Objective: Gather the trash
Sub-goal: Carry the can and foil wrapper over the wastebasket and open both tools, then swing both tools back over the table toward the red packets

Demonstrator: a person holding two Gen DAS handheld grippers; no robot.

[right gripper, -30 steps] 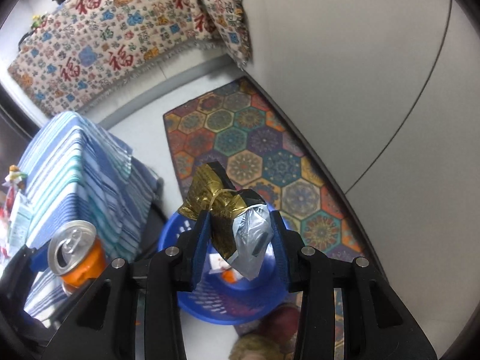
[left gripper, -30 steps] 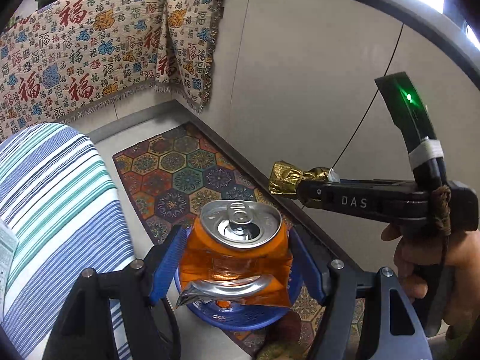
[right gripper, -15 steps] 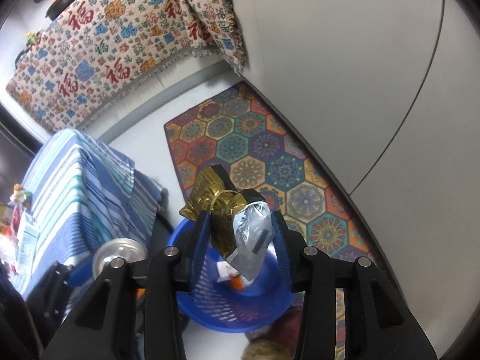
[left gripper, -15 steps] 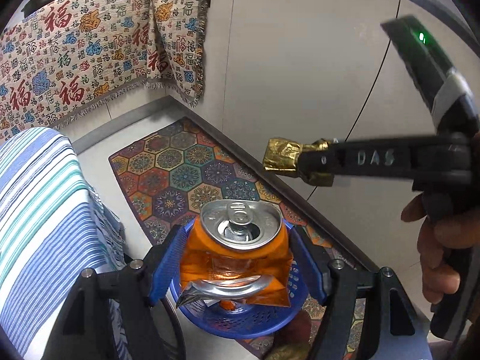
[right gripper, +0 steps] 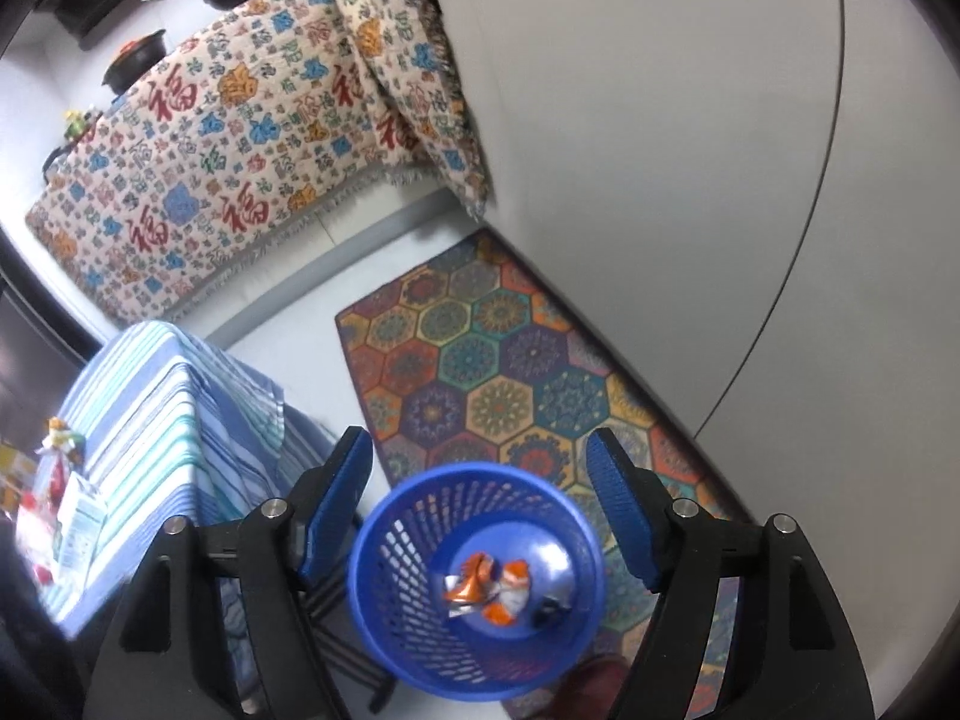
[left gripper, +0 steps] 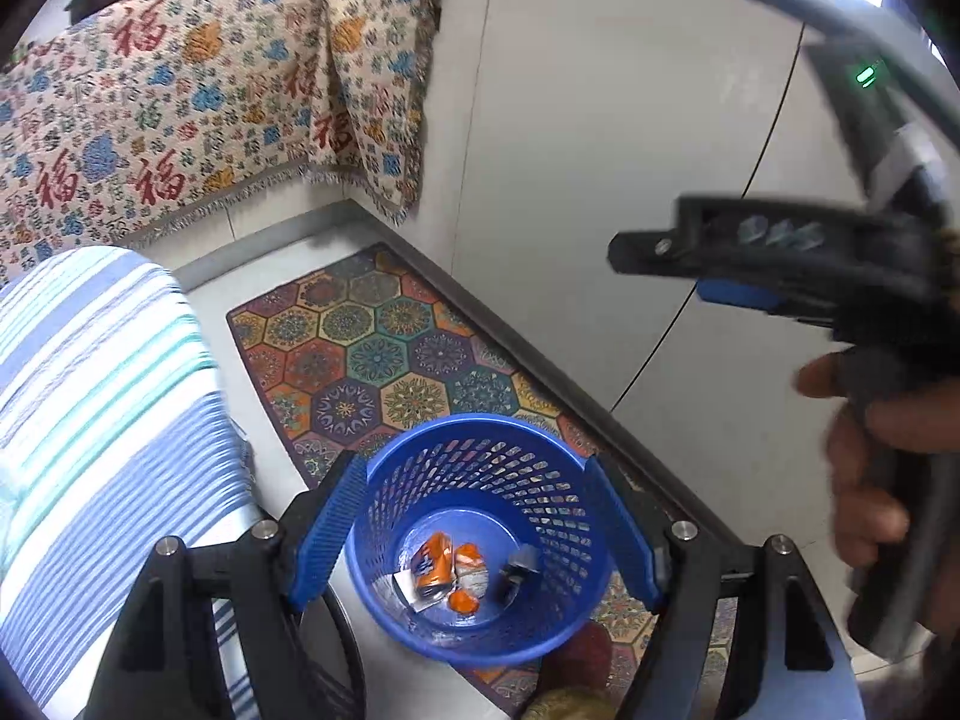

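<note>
From the left wrist view, the left gripper (left gripper: pixel 474 525) hangs above the blue mesh basket (left gripper: pixel 543 468), its jaws spread wide and holding nothing. The basket stands on the floor between the two blue pads, well below them. At its bottom lie the crushed orange can (left gripper: pixel 433 564), an orange-and-white wrapper (left gripper: pixel 470 570) and a dark grey crumpled piece (left gripper: pixel 519 567). The right gripper (left gripper: pixel 720 255) shows at the right edge, seen side-on and blurred, held by a hand (left gripper: pixel 870 480); from here I cannot tell how its jaws stand. A striped cloth covers the table (left gripper: pixel 90 396) to the left.

From the right wrist view, the right gripper (right gripper: pixel 480 510) hangs over the same basket (right gripper: pixel 390 564), jaws wide apart and bare. The can (right gripper: pixel 471 585), wrapper (right gripper: pixel 515 591) and dark piece (right gripper: pixel 549 609) rest inside, below and between the pads. The patterned rug (right gripper: pixel 492 372) lies beyond.
</note>
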